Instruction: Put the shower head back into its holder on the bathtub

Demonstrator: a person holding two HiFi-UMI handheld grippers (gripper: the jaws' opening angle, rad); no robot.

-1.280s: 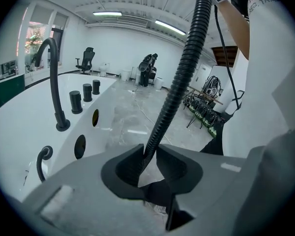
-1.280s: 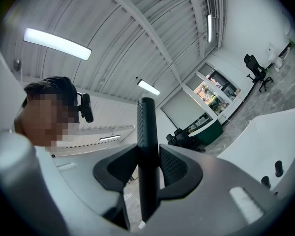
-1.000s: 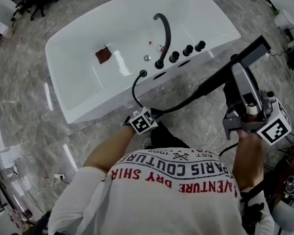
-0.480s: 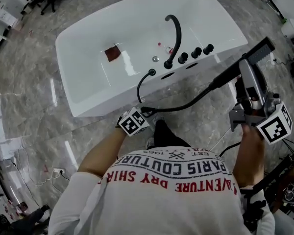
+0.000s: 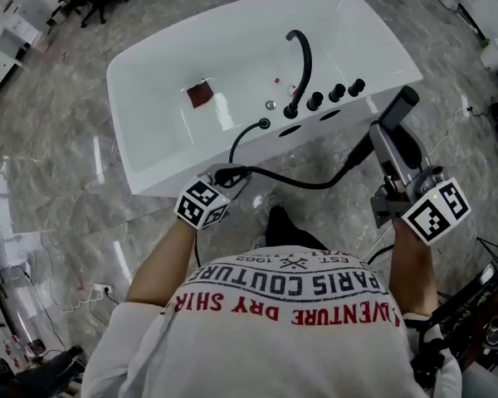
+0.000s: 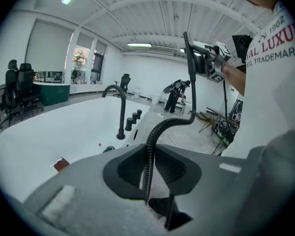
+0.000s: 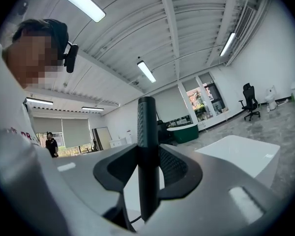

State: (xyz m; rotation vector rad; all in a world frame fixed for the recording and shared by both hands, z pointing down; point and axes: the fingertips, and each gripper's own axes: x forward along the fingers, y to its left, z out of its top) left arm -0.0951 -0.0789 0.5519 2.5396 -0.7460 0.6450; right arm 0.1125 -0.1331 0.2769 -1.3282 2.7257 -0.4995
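Shower head lifted in the grippers, not yet seated.
The right gripper (image 7: pixel 147 168) clamps the black stick-shaped shower head (image 7: pixel 146 127) upright, well clear of the tub, and the left gripper (image 6: pixel 150 168) pinches its black ribbed hose (image 6: pixel 157 132). Beyond, on the white bathtub (image 5: pixel 232 40), the black rim socket (image 5: pixel 264 123), likely the holder, shows only the hose. Lowering and seating remain.

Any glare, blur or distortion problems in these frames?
Head view: fisheye bows the bathtub rim, light streaks glare on the glossy floor. Left gripper view: round black vignette, hose crisp. Right gripper view: ceiling strip lights blown out, shower head dark against them.
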